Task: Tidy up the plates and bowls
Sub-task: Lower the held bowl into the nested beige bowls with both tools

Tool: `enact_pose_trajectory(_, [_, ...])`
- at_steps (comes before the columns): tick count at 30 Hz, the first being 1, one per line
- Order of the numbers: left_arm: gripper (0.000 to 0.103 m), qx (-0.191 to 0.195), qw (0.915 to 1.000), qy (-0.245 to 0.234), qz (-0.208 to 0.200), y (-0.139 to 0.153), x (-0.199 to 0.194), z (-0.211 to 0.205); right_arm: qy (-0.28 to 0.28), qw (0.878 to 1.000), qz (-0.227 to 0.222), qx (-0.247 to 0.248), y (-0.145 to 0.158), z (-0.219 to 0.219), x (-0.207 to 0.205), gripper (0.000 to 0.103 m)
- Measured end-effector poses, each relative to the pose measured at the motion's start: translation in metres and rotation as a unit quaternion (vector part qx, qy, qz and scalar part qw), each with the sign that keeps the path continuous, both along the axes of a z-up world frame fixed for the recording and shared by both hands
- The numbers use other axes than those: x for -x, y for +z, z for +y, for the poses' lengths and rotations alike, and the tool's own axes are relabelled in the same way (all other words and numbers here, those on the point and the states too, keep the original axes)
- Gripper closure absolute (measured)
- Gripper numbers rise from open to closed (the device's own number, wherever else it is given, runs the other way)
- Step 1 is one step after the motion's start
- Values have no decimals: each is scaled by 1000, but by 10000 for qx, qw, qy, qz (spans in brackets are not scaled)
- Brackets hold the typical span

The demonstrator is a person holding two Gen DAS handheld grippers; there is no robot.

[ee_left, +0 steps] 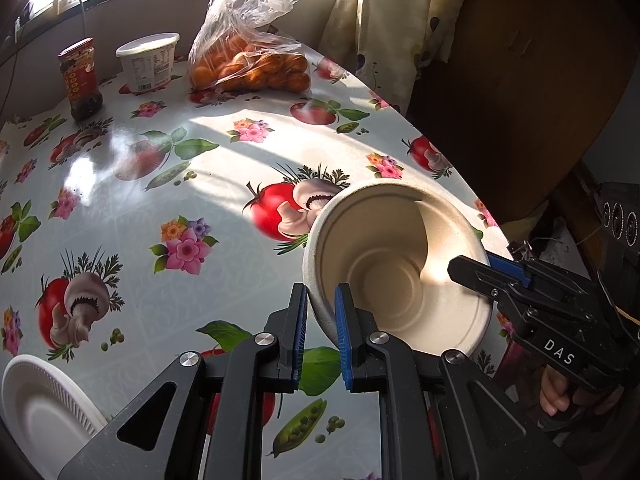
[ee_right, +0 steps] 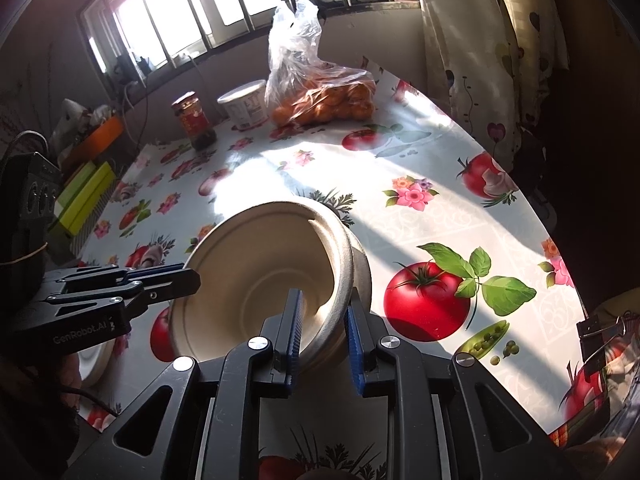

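A beige paper bowl (ee_left: 384, 256) is held tilted above the flowered table, between both grippers. My left gripper (ee_left: 322, 308) is shut on the bowl's near-left rim. My right gripper (ee_right: 324, 312) is shut on the opposite rim; it shows in the left wrist view (ee_left: 480, 276) at the bowl's right side. In the right wrist view the bowl (ee_right: 256, 272) appears as two nested bowls, the inner one a little raised from the outer. The left gripper (ee_right: 176, 280) grips its left rim there. A white ribbed plate (ee_left: 40, 404) lies at the table's near-left corner.
At the table's far end stand a red sauce jar (ee_left: 82, 78), a white tub (ee_left: 148, 62) and a plastic bag of oranges (ee_left: 252, 64). A curtain (ee_left: 396, 28) hangs past the right edge. Green and yellow boxes (ee_right: 86, 196) sit beyond the left edge.
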State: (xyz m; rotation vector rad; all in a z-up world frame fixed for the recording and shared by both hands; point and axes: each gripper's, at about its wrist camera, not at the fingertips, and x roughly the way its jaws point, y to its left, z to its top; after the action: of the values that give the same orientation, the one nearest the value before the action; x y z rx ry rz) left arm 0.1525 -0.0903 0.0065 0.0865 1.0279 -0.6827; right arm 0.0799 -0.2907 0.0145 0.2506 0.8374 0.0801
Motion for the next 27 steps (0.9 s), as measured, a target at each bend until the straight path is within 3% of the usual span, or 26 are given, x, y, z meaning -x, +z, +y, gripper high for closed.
enact_pose_trajectory(14, [88, 87, 10000, 11, -37, 2, 1, 0, 5, 9999, -94, 61, 4, 3, 2, 66])
enact_pose_trajectory(27, [86, 80, 9999, 47, -37, 2, 2, 1, -30, 9998, -127, 124, 4, 2, 5, 64])
